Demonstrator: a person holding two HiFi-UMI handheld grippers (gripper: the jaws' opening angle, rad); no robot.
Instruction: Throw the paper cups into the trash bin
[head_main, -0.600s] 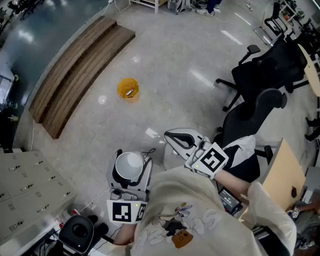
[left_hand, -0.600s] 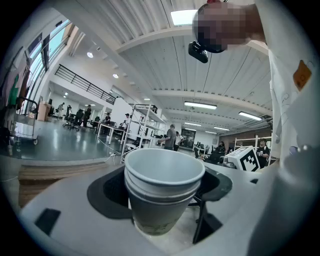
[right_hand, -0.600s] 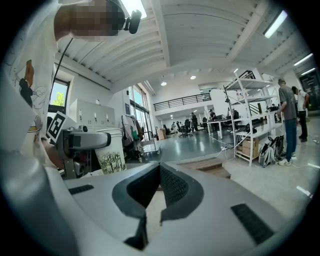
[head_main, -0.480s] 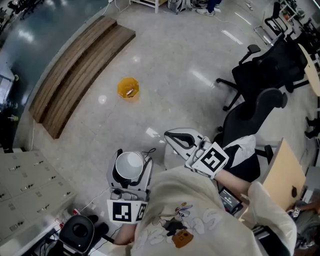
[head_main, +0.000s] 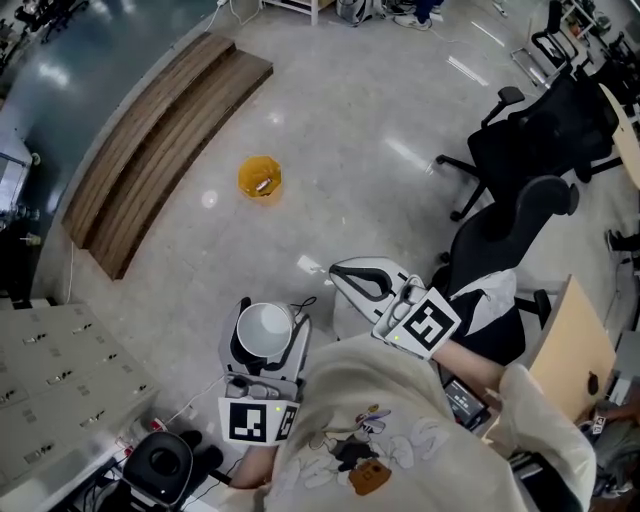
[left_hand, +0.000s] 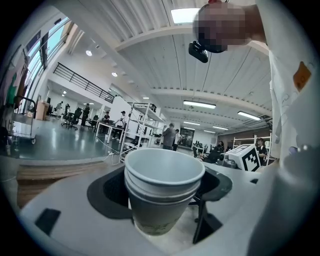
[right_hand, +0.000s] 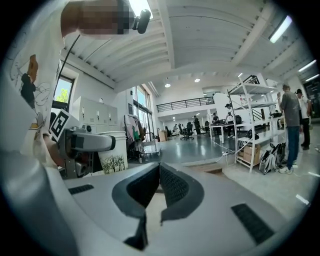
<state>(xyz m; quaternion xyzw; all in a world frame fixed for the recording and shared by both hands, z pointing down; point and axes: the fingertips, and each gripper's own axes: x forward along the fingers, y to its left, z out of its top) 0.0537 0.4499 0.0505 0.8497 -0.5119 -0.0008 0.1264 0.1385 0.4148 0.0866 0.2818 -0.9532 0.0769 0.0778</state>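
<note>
a nested stack of white paper cups (left_hand: 163, 197) is gripped upright between the fingers (left_hand: 107, 192) of the left gripper (head_main: 265, 332). the right gripper (right_hand: 159, 190) is closed on nothing. the small yellow trash bin (head_main: 259, 179) is seen well apart on the grey floor (head_main: 340, 120). if the cups are released from here, the bin is likely missed and the light stack scattered.

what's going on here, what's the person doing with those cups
A person holds a gripper in each hand. The left gripper is closed on a nested stack of paper cups, held upright with the open end up. The right gripper has its jaws together with nothing between them. A yellow bin stands on the floor some way ahead, with something small already in it. The cups have not yet been dropped in.
</note>
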